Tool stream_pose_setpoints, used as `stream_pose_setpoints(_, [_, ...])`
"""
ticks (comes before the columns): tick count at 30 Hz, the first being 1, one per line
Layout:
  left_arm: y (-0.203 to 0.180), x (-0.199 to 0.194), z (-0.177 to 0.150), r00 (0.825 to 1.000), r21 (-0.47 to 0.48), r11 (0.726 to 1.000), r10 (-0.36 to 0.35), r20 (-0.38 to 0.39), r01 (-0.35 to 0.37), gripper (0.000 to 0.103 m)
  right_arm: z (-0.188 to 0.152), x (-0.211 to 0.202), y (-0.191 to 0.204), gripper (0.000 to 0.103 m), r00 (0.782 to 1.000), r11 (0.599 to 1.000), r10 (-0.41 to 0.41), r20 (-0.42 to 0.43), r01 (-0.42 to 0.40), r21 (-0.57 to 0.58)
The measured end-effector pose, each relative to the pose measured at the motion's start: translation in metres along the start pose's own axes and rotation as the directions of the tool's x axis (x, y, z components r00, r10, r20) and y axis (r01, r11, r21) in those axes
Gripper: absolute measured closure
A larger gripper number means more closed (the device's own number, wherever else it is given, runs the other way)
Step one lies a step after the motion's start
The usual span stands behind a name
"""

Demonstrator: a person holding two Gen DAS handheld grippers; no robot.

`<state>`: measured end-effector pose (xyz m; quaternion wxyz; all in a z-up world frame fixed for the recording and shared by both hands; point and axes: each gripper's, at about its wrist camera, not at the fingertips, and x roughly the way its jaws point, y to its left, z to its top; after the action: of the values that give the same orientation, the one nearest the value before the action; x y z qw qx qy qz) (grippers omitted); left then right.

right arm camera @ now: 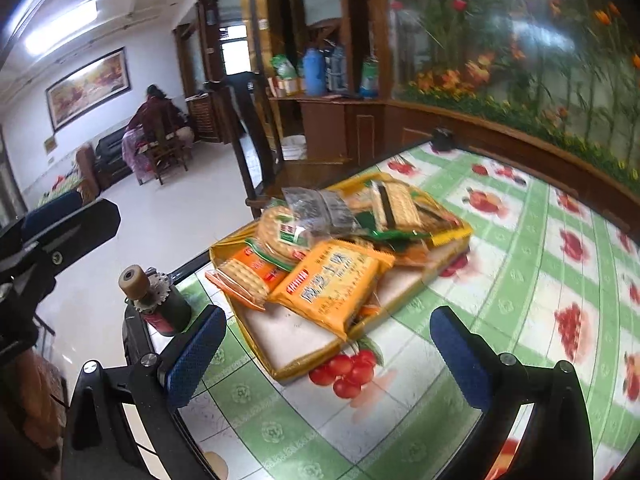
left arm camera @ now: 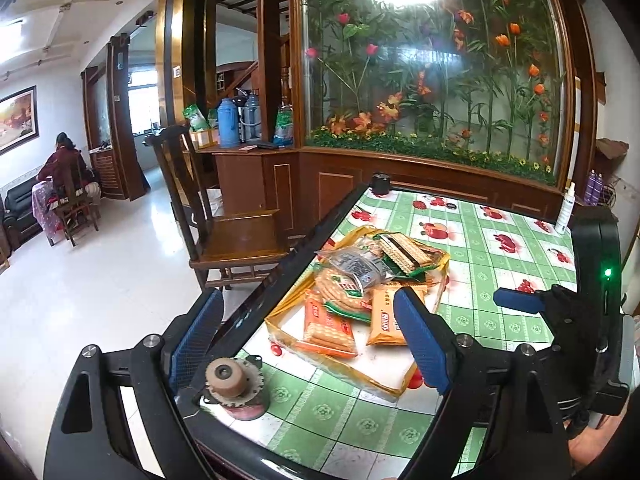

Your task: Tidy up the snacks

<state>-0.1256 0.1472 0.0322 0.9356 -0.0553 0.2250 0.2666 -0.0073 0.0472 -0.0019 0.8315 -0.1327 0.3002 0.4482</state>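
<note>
While both grippers hover over the bench (left arm camera: pixel 500 216), left gripper (left arm camera: pixel 308 344) and right gripper (right arm camera: pixel 328 364) fingers spread, empty; biscuit packets (right arm camera: pixel 332 280) piled in yellow tray (right arm camera: pixel 256 344).

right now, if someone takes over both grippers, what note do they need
Left gripper: open, empty, short of the tray.
Right gripper: open, empty, in front of the tray.
Snack packets lie heaped in the yellow-rimmed tray on the checked tablecloth; the yellow packet is on top at the near end.
Done: nothing visibly sorted.
Left: the whole pile.
</note>
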Motion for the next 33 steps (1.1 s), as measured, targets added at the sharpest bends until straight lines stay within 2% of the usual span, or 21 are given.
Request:
stream_pose_setpoints(5, [0.0, -0.008, -0.002, 1.0, 0.017, 1.0, 0.006, 0.018, -0.006, 0.015, 0.002, 0.0, 0.018, 0.0, 0.999, 0.996, 0.035, 0.029, -0.033, -0.086])
stream_pose_setpoints(10, [0.001, -0.011, -0.003, 1.0, 0.018, 1.0, 0.009, 0.03, -0.009, 0.015, 0.004, 0.0, 0.025, 0.0, 0.999, 0.99, 0.036, 0.032, -0.031, -0.139])
stream_pose_setpoints(11, [-0.001, -0.012, -0.003, 0.999, 0.034, 0.999, 0.031, 0.042, -0.032, 0.012, 0.004, 0.001, 0.023, 0.0, 0.999, 0.99, 0.037, 0.031, -0.032, -0.138])
stream_pose_setpoints(12, [-0.003, -0.012, -0.004, 0.997, 0.048, 0.997, 0.053, 0.05, -0.056, 0.002, 0.004, 0.001, 0.023, 0.0, 0.999, 0.99, 0.032, 0.03, -0.028, -0.136])
stream_pose_setpoints(15, [-0.009, -0.016, -0.005, 0.994, 0.072, 0.994, 0.077, 0.078, -0.083, 0.0, 0.005, -0.002, 0.016, 0.0, 0.999, 0.992, 0.023, 0.035, -0.018, -0.126])
stream_pose_setpoints(20, [-0.005, -0.015, -0.005, 0.997, 0.041, 0.999, 0.029, 0.065, -0.032, 0.0, 0.004, -0.011, 0.001, 0.0, 0.999, 0.994, 0.017, 0.048, -0.012, -0.11])
stream_pose_setpoints(27, [-0.007, -0.007, -0.01, 0.996, 0.028, 0.996, -0.087, 0.016, 0.087, 0.001, 0.004, -0.017, -0.01, 0.0, 0.998, 0.995, 0.011, 0.055, -0.005, -0.101])
stream_pose_setpoints(33, [-0.012, -0.014, -0.01, 0.997, 0.048, 0.997, -0.06, 0.046, 0.057, 0.002, 0.004, -0.019, -0.01, 0.0, 0.998, 0.994, 0.012, 0.06, -0.006, -0.107])
